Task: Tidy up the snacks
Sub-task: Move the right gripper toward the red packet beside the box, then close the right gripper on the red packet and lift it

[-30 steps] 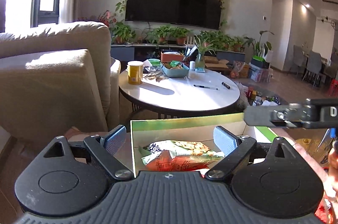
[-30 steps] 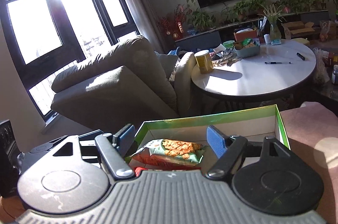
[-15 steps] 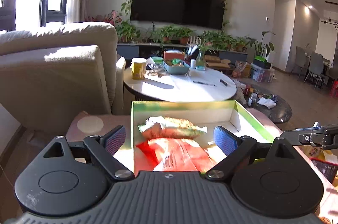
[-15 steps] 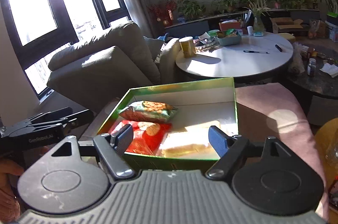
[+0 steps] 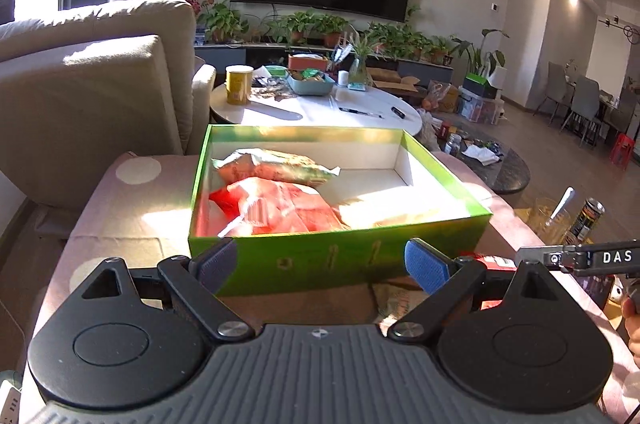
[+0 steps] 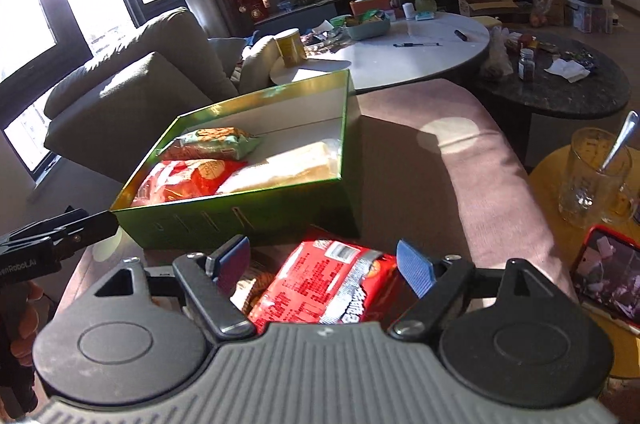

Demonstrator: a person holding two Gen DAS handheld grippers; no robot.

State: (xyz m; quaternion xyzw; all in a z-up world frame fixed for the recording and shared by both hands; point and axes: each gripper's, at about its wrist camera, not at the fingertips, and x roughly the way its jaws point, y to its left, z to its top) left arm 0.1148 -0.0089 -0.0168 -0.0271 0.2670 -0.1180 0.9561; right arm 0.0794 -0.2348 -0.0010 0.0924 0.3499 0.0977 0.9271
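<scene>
A green box (image 5: pixel 320 256) stands on a pink cushion (image 5: pixel 132 224). It holds a green-and-white snack bag (image 5: pixel 276 164), a red bag (image 5: pixel 280 208) and a pale yellow pack (image 5: pixel 384 212). My left gripper (image 5: pixel 320 264) is open just in front of the box's near wall, holding nothing. In the right wrist view, a red snack bag (image 6: pixel 320 284) lies on the cushion before the box (image 6: pixel 248 220), on top of a tan pack (image 6: pixel 256 284). My right gripper (image 6: pixel 325 262) is open above the red bag, its pads apart from it.
A beige armchair (image 5: pixel 80 96) stands at the left. Behind the box is a round white table (image 5: pixel 320 108), with a dark low table (image 6: pixel 560 88) to its right. At the right are a glass with a spoon (image 6: pixel 592 176), a red-cased phone (image 6: pixel 608 276) and a can (image 5: pixel 586 220).
Both grippers have drawn back from over the box and sunk a little. The box now lies ahead of them, and the red bag has come into view between the right fingers.
</scene>
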